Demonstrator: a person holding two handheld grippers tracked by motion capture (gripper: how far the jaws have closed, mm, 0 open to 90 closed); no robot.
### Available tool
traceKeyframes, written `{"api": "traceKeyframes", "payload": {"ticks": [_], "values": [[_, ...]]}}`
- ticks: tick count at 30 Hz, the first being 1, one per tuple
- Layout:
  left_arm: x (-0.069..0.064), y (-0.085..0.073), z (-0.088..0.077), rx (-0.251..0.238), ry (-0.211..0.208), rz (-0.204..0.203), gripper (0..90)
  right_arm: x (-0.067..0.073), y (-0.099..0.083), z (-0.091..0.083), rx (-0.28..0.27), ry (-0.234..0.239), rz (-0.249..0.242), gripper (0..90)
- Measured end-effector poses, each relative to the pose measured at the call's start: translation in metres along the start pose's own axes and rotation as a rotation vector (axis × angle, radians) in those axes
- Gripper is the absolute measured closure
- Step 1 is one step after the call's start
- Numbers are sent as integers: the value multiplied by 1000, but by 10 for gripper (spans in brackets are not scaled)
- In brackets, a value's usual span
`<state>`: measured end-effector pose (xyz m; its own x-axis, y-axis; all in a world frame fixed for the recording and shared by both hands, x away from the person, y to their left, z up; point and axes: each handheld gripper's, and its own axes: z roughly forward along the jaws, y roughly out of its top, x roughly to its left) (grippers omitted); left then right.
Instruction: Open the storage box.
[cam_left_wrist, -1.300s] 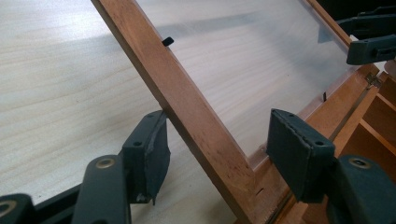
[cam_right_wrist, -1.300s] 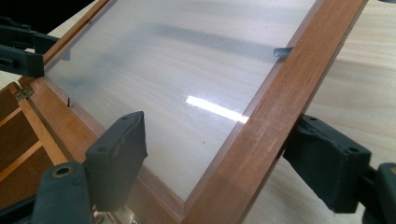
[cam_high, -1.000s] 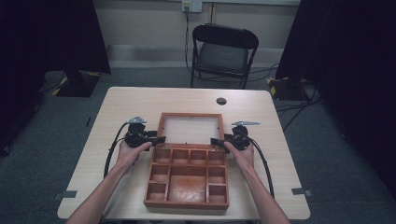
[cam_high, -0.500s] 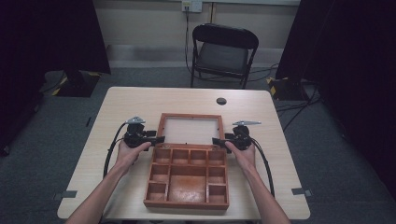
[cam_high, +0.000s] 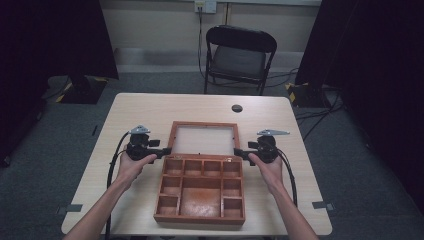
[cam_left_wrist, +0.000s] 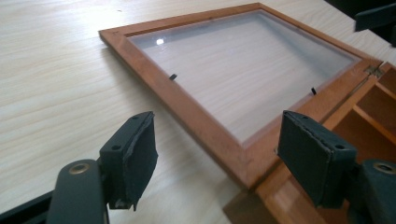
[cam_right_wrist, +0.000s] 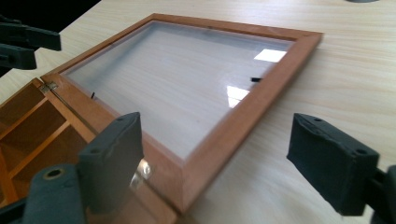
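Room: dark curtains on both sides, chair (cam_high: 239, 55) beyond the far edge of the table (cam_high: 150, 112).
Surface: pale wood-grain tabletop, with a small dark disc (cam_high: 237, 108) near the far edge.
Box (cam_high: 201, 189): wooden, partitioned, at the table's middle near the person's side, compartments empty.
Lid (cam_high: 203, 140): glazed frame, hinged to the box's far edge, folded fully back and lying flat on the table.
Axis: box and lid form one line running away from the person; the hinge line crosses it, left to right.
Left gripper (cam_high: 162, 150): at the lid's left near corner by the hinge; jaws have just been opening and stand apart, the lid corner below and between them, pads off the wood.
Right gripper (cam_high: 239, 151): mirrored at the right near corner; jaws have just been opening, pads clear of the frame.
Reason for placement: judged, the two ends of the hinge line give a balanced hold for swinging the lid.
Step in hand: judged, release of the lid after laying it flat.
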<state>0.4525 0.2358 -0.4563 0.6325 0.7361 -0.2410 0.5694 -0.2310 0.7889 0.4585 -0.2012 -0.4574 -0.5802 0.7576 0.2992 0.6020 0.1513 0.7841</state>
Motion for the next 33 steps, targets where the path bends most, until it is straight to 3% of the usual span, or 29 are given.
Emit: {"api": "traceKeyframes", "payload": {"ticks": [9, 13, 14, 20, 23, 25, 27, 29, 31, 33], "values": [[3, -16, -32, 28, 39, 23, 209, -5, -23, -49, -4, -44, 15, 146], [8, -28, -43, 46, 63, 9, 188, -7, -30, -63, 3, -79, 4, 147], [10, -35, -49, 58, 88, 7, 184, -9, -36, -73, 6, -93, 6, 148], [16, -51, -58, 82, 106, -25, 183, -15, -48, -92, -4, -161, 16, 154], [19, -61, -60, 91, 116, -34, 175, -20, -57, -98, 9, -193, 29, 154], [20, -65, -60, 121, 150, -26, 175, -25, -66, -98, 26, -221, 32, 151], [19, -68, -59, 145, 193, -4, 175, -28, -73, -95, 65, -259, 20, 151], [19, -71, -58, 153, 204, 5, 175, -30, -78, -92, 92, -270, 21, 151], [18, -74, -55, 178, 236, 32, 175, -32, -83, -86, 142, -326, 2, 150], [19, -75, -54, 198, 250, 49, 174, -33, -85, -85, 155, -336, -9, 150]]}}
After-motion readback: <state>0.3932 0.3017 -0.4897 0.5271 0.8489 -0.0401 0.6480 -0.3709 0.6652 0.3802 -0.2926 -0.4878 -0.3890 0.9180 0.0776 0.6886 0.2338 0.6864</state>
